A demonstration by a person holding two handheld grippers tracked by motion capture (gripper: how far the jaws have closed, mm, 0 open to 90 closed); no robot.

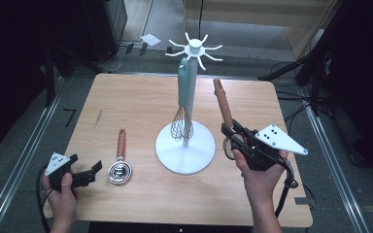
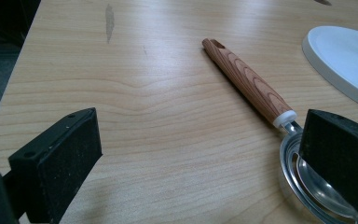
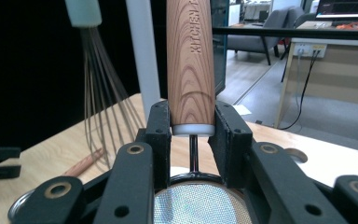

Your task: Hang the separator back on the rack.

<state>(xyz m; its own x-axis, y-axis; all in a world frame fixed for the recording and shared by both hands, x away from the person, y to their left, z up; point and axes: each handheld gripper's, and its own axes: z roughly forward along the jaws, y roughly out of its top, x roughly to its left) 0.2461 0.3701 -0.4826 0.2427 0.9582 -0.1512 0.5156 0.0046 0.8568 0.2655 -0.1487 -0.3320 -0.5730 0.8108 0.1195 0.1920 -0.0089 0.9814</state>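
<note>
My right gripper [image 1: 230,130] is shut on the lower end of a wooden-handled mesh strainer [image 1: 222,102], held right of the white stand with its handle pointing up and away. In the right gripper view both pads clamp the handle [image 3: 191,60] just above its white collar, and the mesh bowl [image 3: 200,205] lies below the jaws. A metal scoop with a wooden handle [image 1: 121,160] lies flat on the table left of the stand. My left gripper [image 1: 94,171] rests open just left of the scoop's bowl. In the left gripper view, one jaw overlaps the scoop [image 2: 247,84].
A white hook stand [image 1: 185,153] rises at the table's middle, with a mint-handled whisk [image 1: 184,97] hanging from one of its top hooks [image 1: 194,48]. Its base [image 2: 345,56] lies close to the scoop. The table drops off to dark floor on all sides.
</note>
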